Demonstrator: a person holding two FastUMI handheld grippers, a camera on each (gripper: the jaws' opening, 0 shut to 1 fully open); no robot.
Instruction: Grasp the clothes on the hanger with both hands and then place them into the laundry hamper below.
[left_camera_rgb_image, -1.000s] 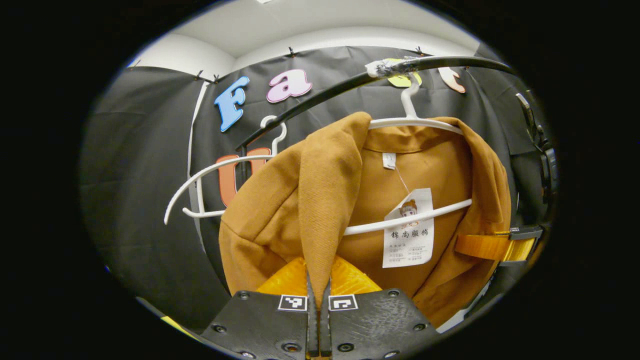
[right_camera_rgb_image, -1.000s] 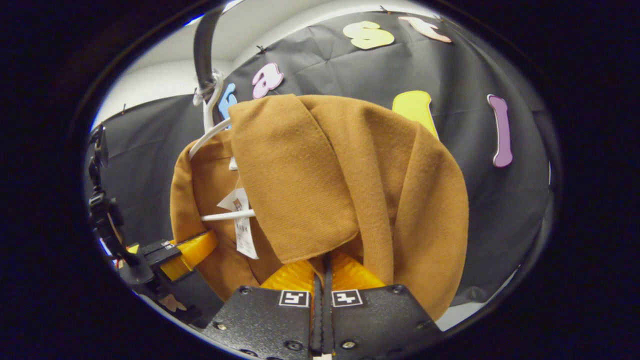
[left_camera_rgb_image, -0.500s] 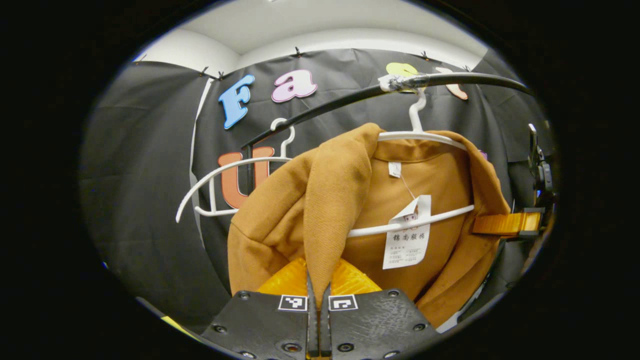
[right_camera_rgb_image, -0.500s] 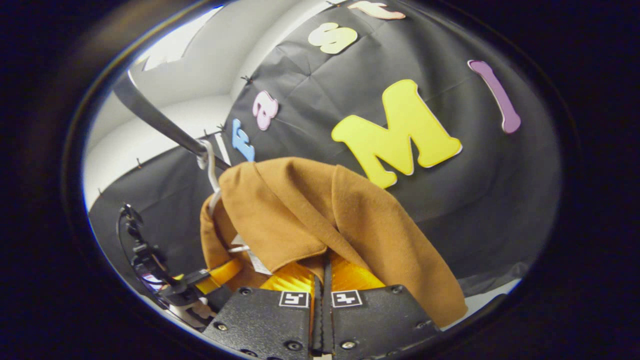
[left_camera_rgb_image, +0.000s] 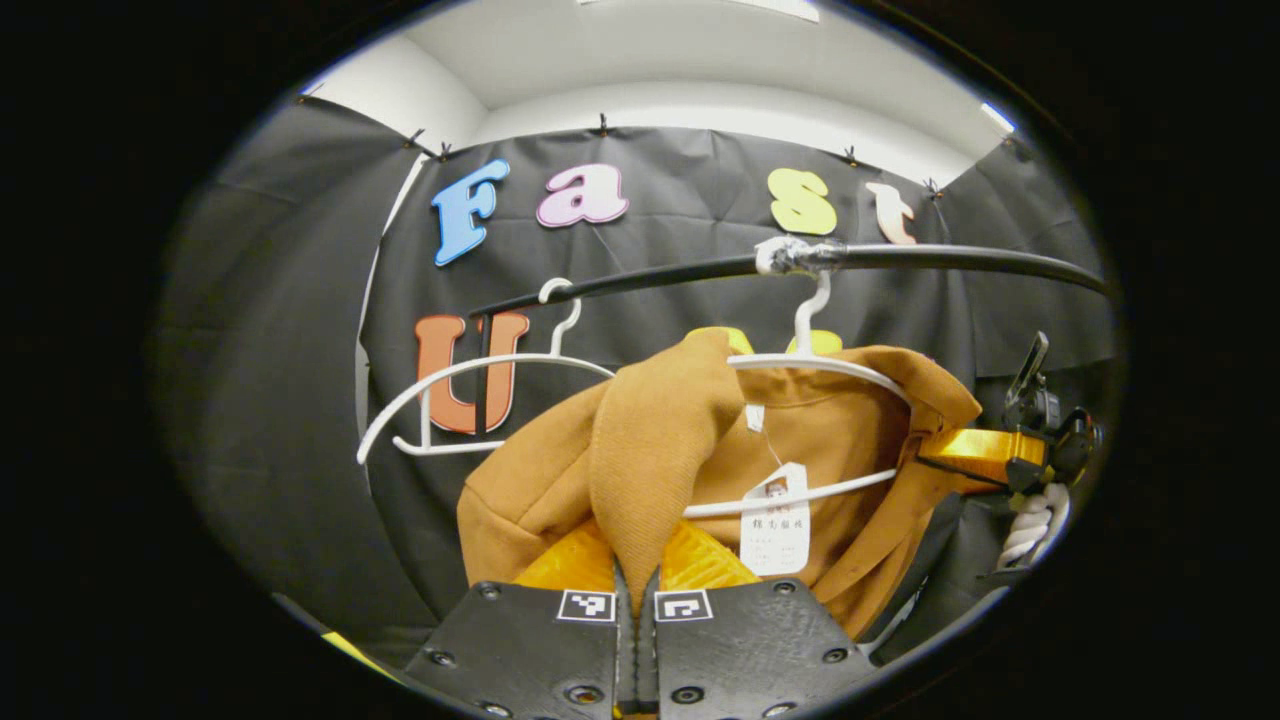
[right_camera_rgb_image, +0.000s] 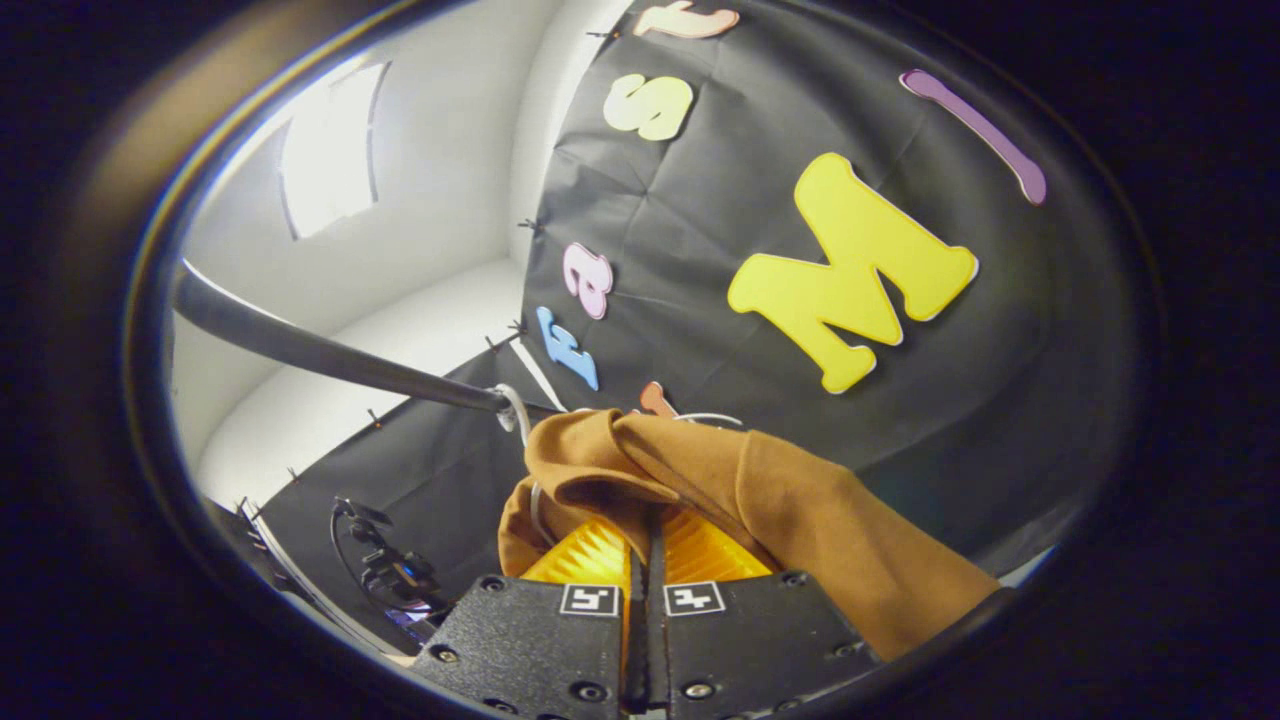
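The left claw (left_camera_rgb_image: 635, 585) is clenched on a fold of the brown coat (left_camera_rgb_image: 640, 450); the right claw (right_camera_rgb_image: 648, 560) pinches its other side (right_camera_rgb_image: 700, 470). The coat hangs on a white hanger (left_camera_rgb_image: 810, 365) hooked over the black rail (left_camera_rgb_image: 900, 258), beside a bare hanger (left_camera_rgb_image: 470, 375).

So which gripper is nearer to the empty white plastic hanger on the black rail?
Left. The left gripper grips the brown jacket beside the empty white hanger; the right gripper holds the jacket's far side.
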